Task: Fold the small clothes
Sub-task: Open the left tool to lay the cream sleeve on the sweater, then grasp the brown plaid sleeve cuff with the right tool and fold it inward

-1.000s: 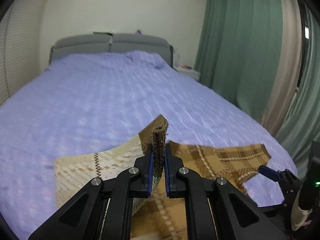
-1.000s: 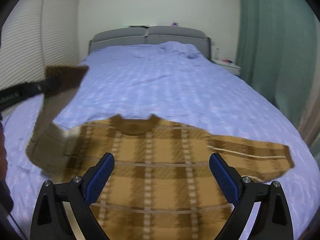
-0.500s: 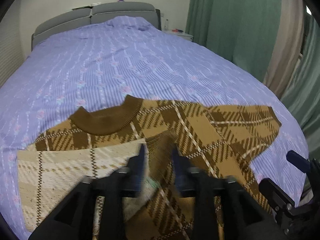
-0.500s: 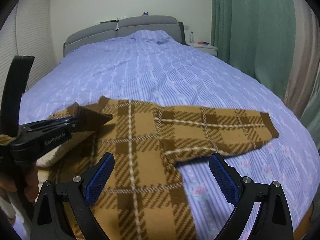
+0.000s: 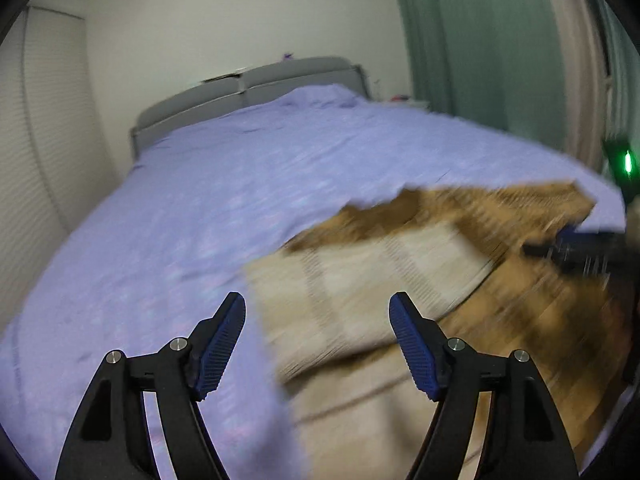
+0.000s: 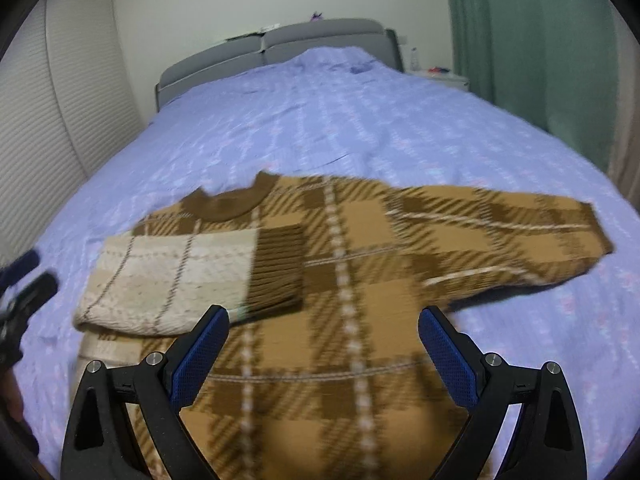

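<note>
A brown plaid sweater (image 6: 360,280) lies front-up on the purple bedspread (image 6: 320,120). One sleeve (image 6: 180,272) is folded across the chest, pale inside showing, with its dark ribbed cuff (image 6: 278,268) near the middle. The other sleeve (image 6: 500,232) stretches out to the right. My left gripper (image 5: 318,304) hovers at the sweater's left edge; its jaws are opening and nothing is between them. It shows blurred at the left edge of the right wrist view as left gripper (image 6: 24,280). My right gripper (image 6: 324,316) is over the sweater's body, jaws wide and closing a little, pressing on nothing.
A grey headboard (image 6: 280,44) ends the bed at the back. Green curtains (image 6: 540,60) hang on the right beside a small nightstand (image 6: 440,76). White slatted doors (image 6: 48,120) line the left wall. Bare bedspread lies beyond and to the left of the sweater.
The left gripper carried the sleeve cuff across the chest, let it go, and drew back to the left with its jaws spreading. The right gripper sank closer to the sweater.
</note>
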Demonstrator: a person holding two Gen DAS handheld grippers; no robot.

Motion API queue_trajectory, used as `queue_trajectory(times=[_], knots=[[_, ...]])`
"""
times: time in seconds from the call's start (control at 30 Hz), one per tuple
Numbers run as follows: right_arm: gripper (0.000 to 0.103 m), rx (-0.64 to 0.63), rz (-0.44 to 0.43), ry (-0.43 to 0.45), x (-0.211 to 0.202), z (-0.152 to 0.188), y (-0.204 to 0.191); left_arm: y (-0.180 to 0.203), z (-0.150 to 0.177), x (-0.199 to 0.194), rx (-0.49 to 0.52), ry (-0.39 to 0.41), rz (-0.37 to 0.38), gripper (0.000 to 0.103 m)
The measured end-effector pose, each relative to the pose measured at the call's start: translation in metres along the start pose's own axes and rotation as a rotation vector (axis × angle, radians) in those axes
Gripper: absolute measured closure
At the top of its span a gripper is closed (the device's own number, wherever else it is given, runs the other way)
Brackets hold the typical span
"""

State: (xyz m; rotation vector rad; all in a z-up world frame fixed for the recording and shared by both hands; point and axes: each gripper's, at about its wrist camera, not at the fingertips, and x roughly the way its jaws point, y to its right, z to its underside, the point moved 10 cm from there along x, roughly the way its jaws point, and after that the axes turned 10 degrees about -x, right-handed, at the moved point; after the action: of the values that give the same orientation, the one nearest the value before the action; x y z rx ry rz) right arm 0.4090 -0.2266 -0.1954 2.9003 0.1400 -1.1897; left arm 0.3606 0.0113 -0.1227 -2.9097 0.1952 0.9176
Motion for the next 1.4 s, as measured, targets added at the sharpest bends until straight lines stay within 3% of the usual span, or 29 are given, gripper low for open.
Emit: queue_trajectory(times=[0.03, 0.13, 0.27, 0.5, 0.57, 0.63, 0.73, 0.83, 0.93, 1.07, 1.17, 1.4], knots=[[0.02, 0.01, -0.022, -0.013, 0.006, 0.001, -0.006, -0.01, 0.009, 0.0, -0.001, -0.004, -0.018, 0.032], [0.024, 0.06, -0.089, -0.046, 0.022, 0.006, -0.022, -0.034, 0.042, 0.007, -0.042, -0.066, -0.022, 0.041], [0.034, 0.139, -0.106, -0.08, 0.041, 0.013, -0.026, -0.046, 0.058, 0.022, -0.067, -0.099, -0.038, 0.055], [0.044, 0.199, -0.101, -0.098, 0.06, 0.01, -0.029, -0.024, 0.057, 0.043, -0.096, -0.107, 0.027, 0.056], [0.051, 0.208, -0.1, -0.099, 0.063, 0.008, -0.028, -0.022, 0.059, 0.049, -0.108, -0.112, 0.03, 0.06], [0.073, 0.204, -0.1, -0.101, 0.067, 0.005, -0.029, -0.021, 0.06, 0.051, -0.123, -0.116, 0.034, 0.061], [0.089, 0.206, -0.12, -0.095, 0.069, 0.002, -0.029, -0.021, 0.058, 0.048, -0.154, -0.105, 0.043, 0.064], [0.091, 0.205, -0.135, -0.054, 0.061, -0.007, -0.029, -0.026, 0.05, 0.043, -0.172, -0.069, 0.023, 0.069], [0.092, 0.199, -0.135, -0.022, 0.054, -0.015, -0.029, -0.025, 0.052, 0.051, -0.183, -0.091, 0.024, 0.077], [0.093, 0.171, -0.116, 0.013, 0.045, -0.025, -0.029, -0.028, 0.052, 0.046, -0.129, -0.062, -0.051, 0.089], [0.093, 0.153, -0.095, 0.042, 0.036, -0.027, -0.025, -0.034, 0.055, 0.042, -0.112, -0.057, -0.091, 0.089], [0.093, 0.106, -0.053, -0.036, 0.063, -0.002, -0.02, -0.05, 0.077, 0.052, -0.127, -0.117, -0.141, 0.092]])
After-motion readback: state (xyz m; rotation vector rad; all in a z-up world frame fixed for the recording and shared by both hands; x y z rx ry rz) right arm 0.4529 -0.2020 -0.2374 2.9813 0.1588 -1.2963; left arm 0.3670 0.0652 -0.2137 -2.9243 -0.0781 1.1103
